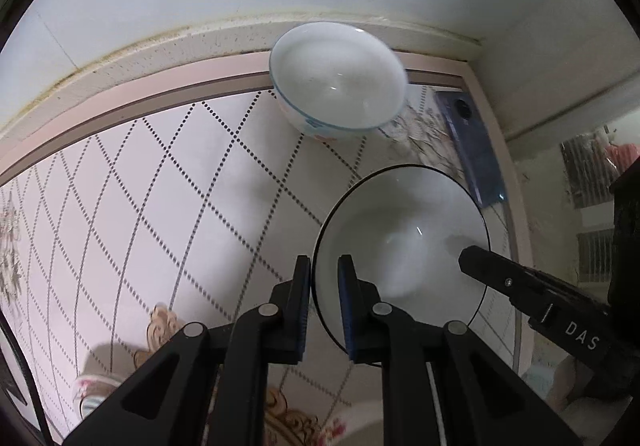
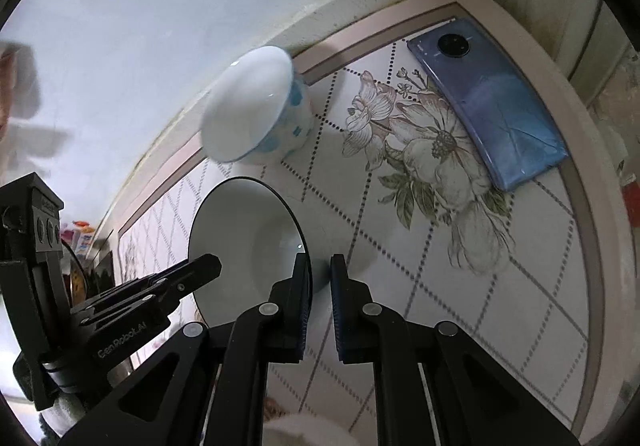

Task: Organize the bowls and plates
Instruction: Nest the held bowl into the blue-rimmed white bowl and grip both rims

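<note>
A white bowl with a thin black rim [image 1: 400,230] [image 2: 248,234] sits low in both views over the patterned tablecloth. My left gripper [image 1: 324,266] is shut on its left rim, the rim running between the two pads. My right gripper [image 2: 321,266] is shut on the opposite rim; its black finger [image 1: 472,260] shows over the bowl's right side in the left wrist view. The left gripper [image 2: 212,266] reaches in from the left in the right wrist view. Whether the bowl rests on the cloth I cannot tell. A second white bowl with blue markings [image 1: 336,82] [image 2: 248,110] stands behind, by the wall.
A blue phone [image 1: 472,150] [image 2: 488,102] lies near the table's right edge. The table [image 1: 160,186] [image 2: 460,306] carries a white cloth with dotted diamonds and printed flowers. A wall runs along the back. A floral-edged dish [image 1: 96,394] shows at the lower left.
</note>
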A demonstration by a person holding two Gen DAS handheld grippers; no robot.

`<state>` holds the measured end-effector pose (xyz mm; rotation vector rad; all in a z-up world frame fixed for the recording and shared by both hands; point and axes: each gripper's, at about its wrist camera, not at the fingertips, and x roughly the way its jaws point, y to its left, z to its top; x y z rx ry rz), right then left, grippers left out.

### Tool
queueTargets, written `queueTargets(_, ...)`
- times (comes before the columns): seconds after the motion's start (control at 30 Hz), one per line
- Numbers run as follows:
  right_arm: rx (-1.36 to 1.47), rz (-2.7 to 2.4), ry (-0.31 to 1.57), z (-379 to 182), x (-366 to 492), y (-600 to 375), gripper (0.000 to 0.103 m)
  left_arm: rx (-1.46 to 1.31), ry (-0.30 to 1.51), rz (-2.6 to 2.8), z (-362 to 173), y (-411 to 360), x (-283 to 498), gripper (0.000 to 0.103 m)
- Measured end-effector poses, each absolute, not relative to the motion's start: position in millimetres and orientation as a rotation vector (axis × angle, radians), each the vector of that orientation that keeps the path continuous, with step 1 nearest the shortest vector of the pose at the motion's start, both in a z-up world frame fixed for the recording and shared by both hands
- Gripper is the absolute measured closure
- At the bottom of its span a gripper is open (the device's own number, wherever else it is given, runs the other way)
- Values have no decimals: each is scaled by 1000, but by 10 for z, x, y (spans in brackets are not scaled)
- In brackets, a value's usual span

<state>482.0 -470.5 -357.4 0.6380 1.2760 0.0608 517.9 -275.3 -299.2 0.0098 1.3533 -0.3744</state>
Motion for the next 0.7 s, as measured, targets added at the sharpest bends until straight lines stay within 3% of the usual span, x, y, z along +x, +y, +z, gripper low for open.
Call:
queueTargets(0.37, 596, 98, 1257, -2910, 3919, -4565, 91, 34, 1324, -448, -2487, -2539, 4297, 91)
queueTargets(0.7, 621, 95, 1282, -2783, 3104, -4325, 91, 56, 1352, -464, -2513, -2404, 3718, 91)
